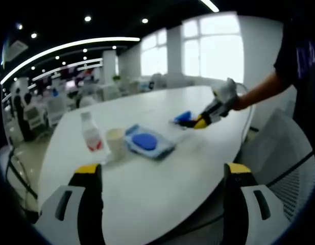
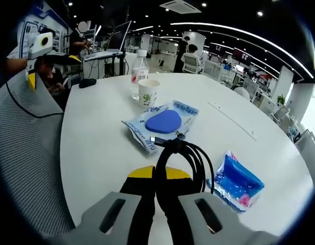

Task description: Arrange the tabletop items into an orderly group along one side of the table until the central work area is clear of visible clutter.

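on the white table [image 2: 96, 148], a coiled black cable [image 2: 180, 158] is clamped between the closed jaws of the right gripper [image 2: 156, 186], near the wipes pack [image 2: 165, 122]; paper cup [image 2: 148, 92] and bottle [image 2: 139, 74] are seen farther. the left gripper [image 1: 162, 176] is held wide open, empty.

no text can be read clearly. the bottle [image 2: 139, 74] has a red label, the cup [image 2: 148, 92] a small green print, and the wipes pack [image 2: 162, 124] and blue packet [image 2: 236, 181] carry printed words, but all are too blurred to read.
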